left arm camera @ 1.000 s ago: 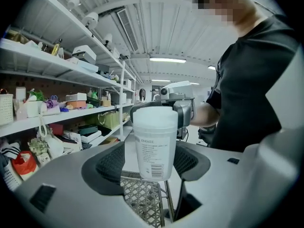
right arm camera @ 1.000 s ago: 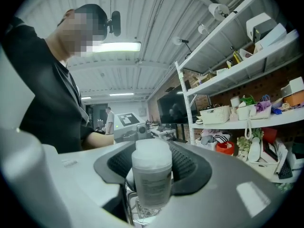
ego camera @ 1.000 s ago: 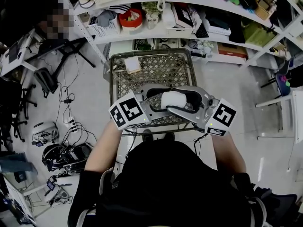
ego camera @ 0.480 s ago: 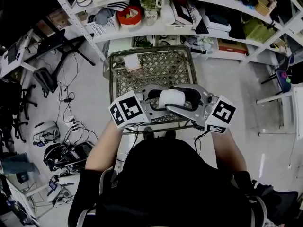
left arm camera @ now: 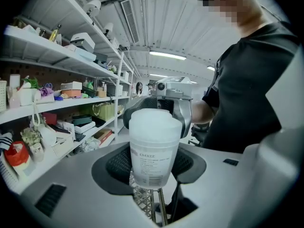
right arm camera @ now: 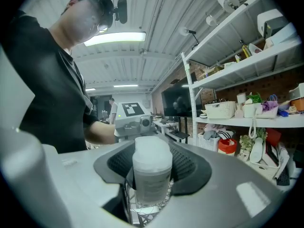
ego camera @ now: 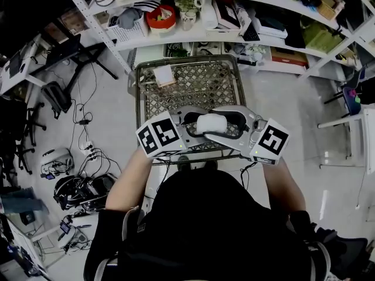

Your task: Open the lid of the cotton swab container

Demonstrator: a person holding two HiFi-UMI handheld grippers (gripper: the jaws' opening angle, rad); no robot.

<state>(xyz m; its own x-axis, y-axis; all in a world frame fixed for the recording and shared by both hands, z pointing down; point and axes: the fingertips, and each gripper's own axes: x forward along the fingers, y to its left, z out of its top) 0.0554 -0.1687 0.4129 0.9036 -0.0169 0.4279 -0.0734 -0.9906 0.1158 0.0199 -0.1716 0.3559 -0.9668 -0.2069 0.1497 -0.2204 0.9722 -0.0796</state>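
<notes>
White metal shelving (ego camera: 193,40), crammed with boxes and baskets, stands just beyond the wire cart (ego camera: 193,89). Over the cart's near rim a person holds two grippers facing each other. The right gripper (right arm camera: 151,175) is clamped on the cotton swab container (left arm camera: 154,151), which is upright above that rim. The left gripper (left arm camera: 153,164) has just been closing its jaws, and its pads sit against the container's sides. The frosted lid (left arm camera: 155,120) is on.

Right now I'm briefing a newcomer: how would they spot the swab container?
Find the wire cart below the shelves. Above its near edge the left gripper, jaws just closing, meets the right gripper; between them is the container, a frosted white labelled cylinder, unlike the grey jaws.
</notes>
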